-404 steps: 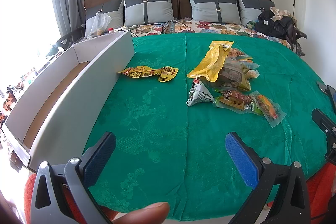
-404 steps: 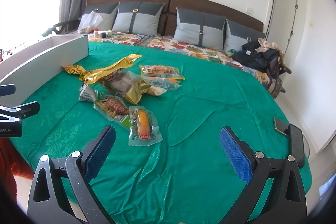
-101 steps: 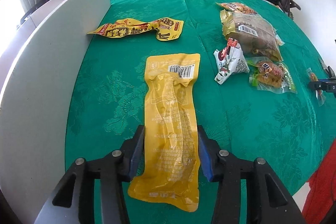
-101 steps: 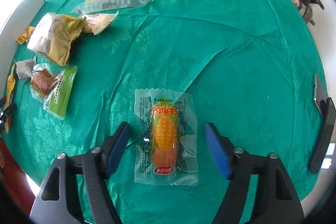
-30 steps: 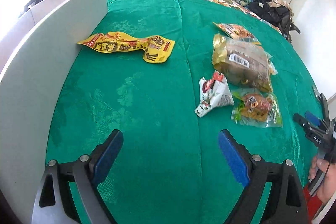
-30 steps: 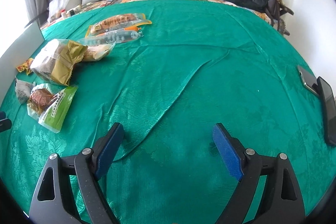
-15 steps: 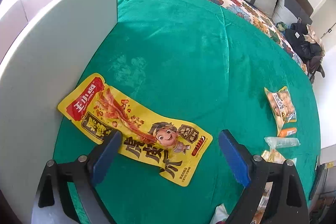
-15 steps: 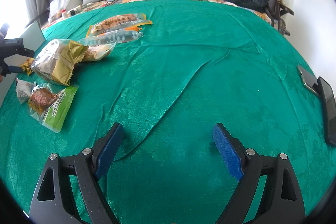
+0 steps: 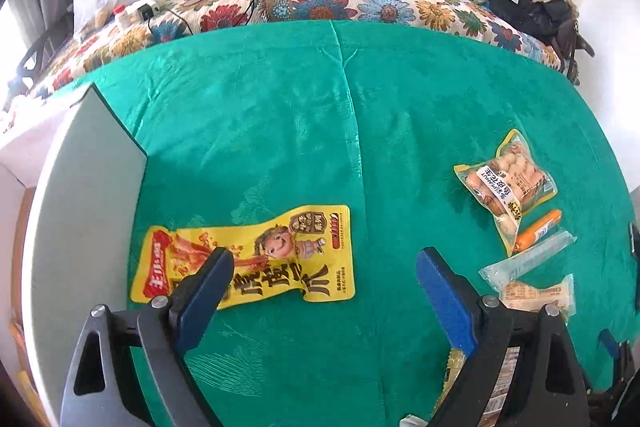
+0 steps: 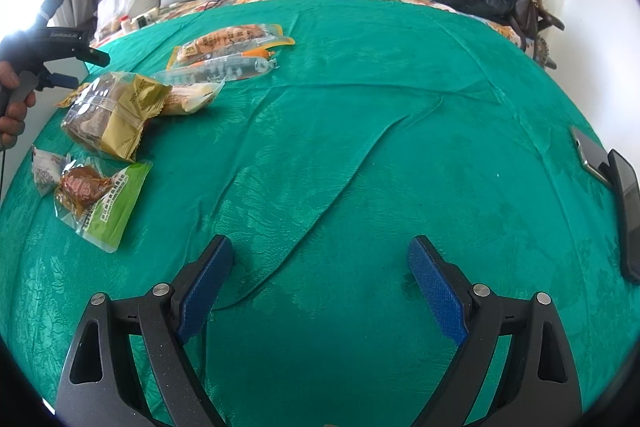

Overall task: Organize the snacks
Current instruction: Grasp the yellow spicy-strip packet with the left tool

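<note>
Two grippers, both with jaws wide apart and nothing between them: the left gripper hovers over the yellow snack packet, lying flat on the green bedspread at lower left of its frame, just beside the white box wall. The right gripper sits over bare cloth, while the other snacks, the gold-wrapped cake and green-edged packet among them, cluster at the left of its view.

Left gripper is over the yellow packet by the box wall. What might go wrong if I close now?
The yellow packet lies flat, so the open left gripper may pinch the green cover with it. Its left finger sits near the white box wall and could bump it.
</note>
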`<state>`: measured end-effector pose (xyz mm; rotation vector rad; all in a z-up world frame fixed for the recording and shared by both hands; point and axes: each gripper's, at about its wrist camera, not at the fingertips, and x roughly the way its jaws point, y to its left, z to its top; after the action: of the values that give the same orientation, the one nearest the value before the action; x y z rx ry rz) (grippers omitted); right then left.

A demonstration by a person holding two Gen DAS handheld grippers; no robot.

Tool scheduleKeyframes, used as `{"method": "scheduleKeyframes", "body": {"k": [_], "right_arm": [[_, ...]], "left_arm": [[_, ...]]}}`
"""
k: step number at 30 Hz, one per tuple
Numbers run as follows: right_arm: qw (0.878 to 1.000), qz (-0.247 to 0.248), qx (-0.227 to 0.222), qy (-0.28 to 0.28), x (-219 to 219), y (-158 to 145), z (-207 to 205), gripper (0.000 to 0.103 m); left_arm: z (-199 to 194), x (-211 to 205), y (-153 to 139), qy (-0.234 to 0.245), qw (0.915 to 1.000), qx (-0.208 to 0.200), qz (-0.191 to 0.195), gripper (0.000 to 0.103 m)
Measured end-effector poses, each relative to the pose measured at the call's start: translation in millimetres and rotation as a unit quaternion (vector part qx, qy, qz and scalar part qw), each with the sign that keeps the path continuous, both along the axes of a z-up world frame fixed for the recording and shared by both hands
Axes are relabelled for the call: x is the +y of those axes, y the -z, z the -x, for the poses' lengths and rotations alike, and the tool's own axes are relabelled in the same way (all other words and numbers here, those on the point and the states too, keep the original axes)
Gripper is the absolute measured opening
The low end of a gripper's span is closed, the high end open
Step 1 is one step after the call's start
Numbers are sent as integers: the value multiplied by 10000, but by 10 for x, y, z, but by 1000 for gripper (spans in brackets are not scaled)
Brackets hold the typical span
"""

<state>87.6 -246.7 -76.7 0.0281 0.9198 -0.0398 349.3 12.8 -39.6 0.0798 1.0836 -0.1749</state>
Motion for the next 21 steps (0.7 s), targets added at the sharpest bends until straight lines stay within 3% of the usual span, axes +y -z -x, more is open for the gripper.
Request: {"method": "scheduleKeyframes", "body": {"k": [3,9,11,15,17,21], "right_arm": [[10000,0,1,-1,0,0,0,92],[10000,0,1,-5,7,1,-3,92],[10000,0,2,-4,7,1,-3,92],[10000,-1,4,-5,6,2,-3,92],[10000,-2,4,-10,13,4,-5,92],[10000,-3,5,-9,13,2,-5,92]], "left_arm": [[-207,121,20,-18,9997,116,-192,93],[-498,357,437,-157,9980,589,-174,93],[-468,380,508,-102,9972,656,-350,96],[-246,461,471,-36,9939,1094,137,97],[-26,432,476,194,9904,1334,304,97],[341,217,478,1149,9798,1636,-59,97]]}}
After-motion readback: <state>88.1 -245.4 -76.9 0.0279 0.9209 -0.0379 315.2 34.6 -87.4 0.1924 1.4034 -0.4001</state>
